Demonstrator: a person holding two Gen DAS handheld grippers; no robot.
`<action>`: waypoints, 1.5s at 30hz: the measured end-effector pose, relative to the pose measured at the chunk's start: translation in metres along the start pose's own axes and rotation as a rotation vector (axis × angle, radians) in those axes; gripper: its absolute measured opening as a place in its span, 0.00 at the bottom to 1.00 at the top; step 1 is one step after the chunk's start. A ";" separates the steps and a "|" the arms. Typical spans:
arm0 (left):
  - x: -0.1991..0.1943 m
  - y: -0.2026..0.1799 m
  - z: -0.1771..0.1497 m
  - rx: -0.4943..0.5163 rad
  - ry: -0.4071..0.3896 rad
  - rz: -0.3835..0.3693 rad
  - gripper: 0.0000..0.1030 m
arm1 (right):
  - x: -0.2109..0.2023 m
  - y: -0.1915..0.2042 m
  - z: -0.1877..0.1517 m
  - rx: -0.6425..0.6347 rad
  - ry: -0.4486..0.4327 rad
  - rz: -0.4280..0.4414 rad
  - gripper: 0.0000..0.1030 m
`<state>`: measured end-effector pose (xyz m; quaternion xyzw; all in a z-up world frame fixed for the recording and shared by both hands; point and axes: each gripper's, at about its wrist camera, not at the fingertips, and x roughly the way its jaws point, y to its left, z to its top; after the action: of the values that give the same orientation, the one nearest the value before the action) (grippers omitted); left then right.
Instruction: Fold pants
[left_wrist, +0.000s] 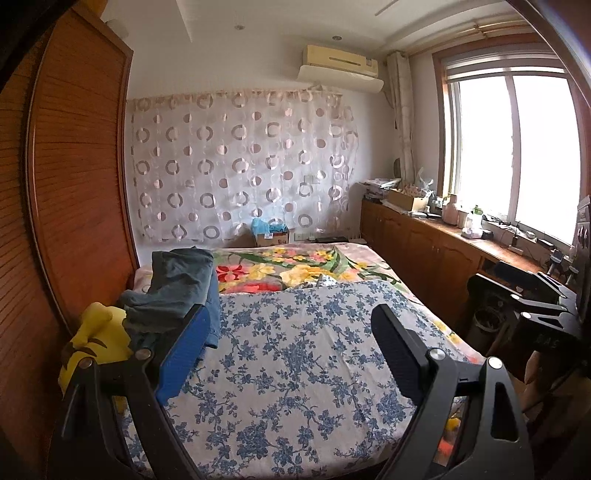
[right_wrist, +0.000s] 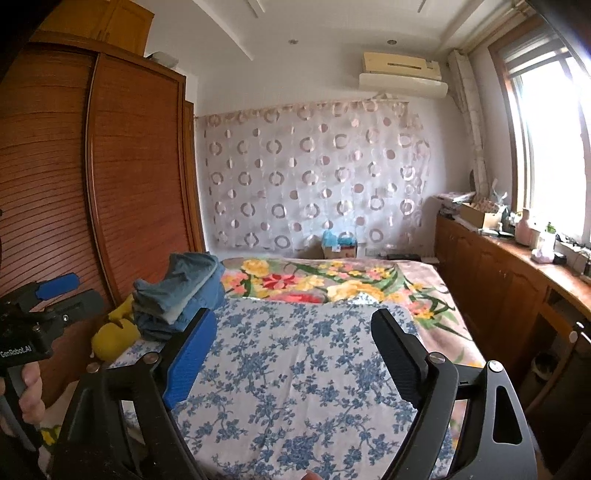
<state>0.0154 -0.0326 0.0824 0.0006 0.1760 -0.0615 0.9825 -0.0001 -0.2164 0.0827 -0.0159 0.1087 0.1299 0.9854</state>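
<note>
Left gripper (left_wrist: 288, 343) and right gripper (right_wrist: 291, 347) both empty, jaws wide apart, above the blue floral sheet (left_wrist: 295, 369); pants (right_wrist: 181, 291) stacked at its far-left edge, where a careless grab could topple the pile.

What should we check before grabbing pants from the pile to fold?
1. Left gripper open, nothing between its fingers: ok.
2. Right gripper open, nothing between its fingers: ok.
3. Pile of pants in view at the bed's left edge: ok.
4. Blue-flowered sheet lies flat, room for folding: ok.
5. Yellow plush toy sits against the pile, may get in the way: not ok.
6. Which pants lie loose on top: cannot tell.
</note>
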 end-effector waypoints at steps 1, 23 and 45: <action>-0.002 0.001 -0.001 -0.002 -0.002 0.003 0.87 | -0.001 0.001 -0.001 -0.001 -0.004 -0.002 0.85; -0.001 0.012 -0.007 -0.024 0.005 0.037 0.87 | 0.003 0.002 -0.003 -0.013 -0.003 0.002 0.86; -0.001 0.011 -0.006 -0.023 0.006 0.037 0.87 | 0.003 0.002 -0.003 -0.013 -0.003 0.003 0.87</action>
<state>0.0135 -0.0211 0.0768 -0.0074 0.1797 -0.0412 0.9828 0.0020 -0.2139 0.0793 -0.0221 0.1063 0.1320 0.9853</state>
